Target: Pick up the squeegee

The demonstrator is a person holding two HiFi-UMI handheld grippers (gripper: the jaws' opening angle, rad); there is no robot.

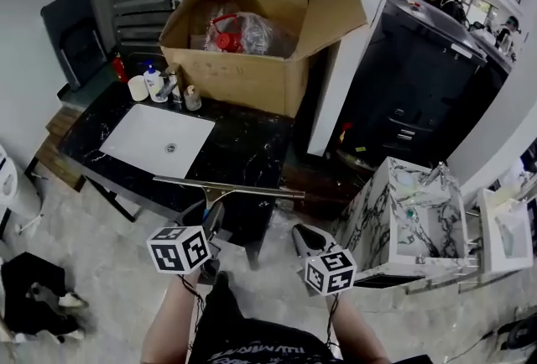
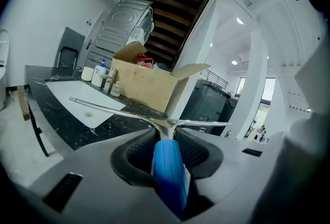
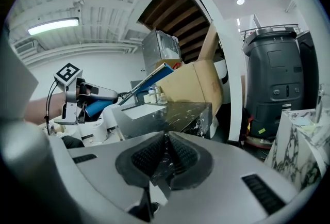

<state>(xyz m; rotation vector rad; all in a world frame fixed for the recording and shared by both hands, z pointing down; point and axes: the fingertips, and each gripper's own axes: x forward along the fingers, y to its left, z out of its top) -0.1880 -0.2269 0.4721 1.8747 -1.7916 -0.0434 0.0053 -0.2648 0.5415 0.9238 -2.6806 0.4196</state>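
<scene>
The squeegee has a long metal blade (image 1: pixel 226 186) and a blue handle (image 2: pixel 169 171). My left gripper (image 1: pixel 214 218) is shut on that handle and holds the squeegee in the air in front of the black counter (image 1: pixel 243 148), blade level and across. In the left gripper view the blade (image 2: pixel 149 112) spreads out just past the jaws. My right gripper (image 1: pixel 302 235) hangs to the right of it, shut with nothing between its pads (image 3: pixel 166 138). From the right gripper view, the left gripper (image 3: pixel 77 96) and the squeegee (image 3: pixel 149 79) show at the left.
A white sink (image 1: pixel 159 140) is set into the counter, with bottles (image 1: pixel 155 84) and an open cardboard box (image 1: pixel 252 60) behind it. A marble-patterned vanity (image 1: pixel 411 220) stands at the right, a tall black bin (image 1: pixel 419 94) beyond it. A white pillar (image 1: pixel 340 77) rises between them.
</scene>
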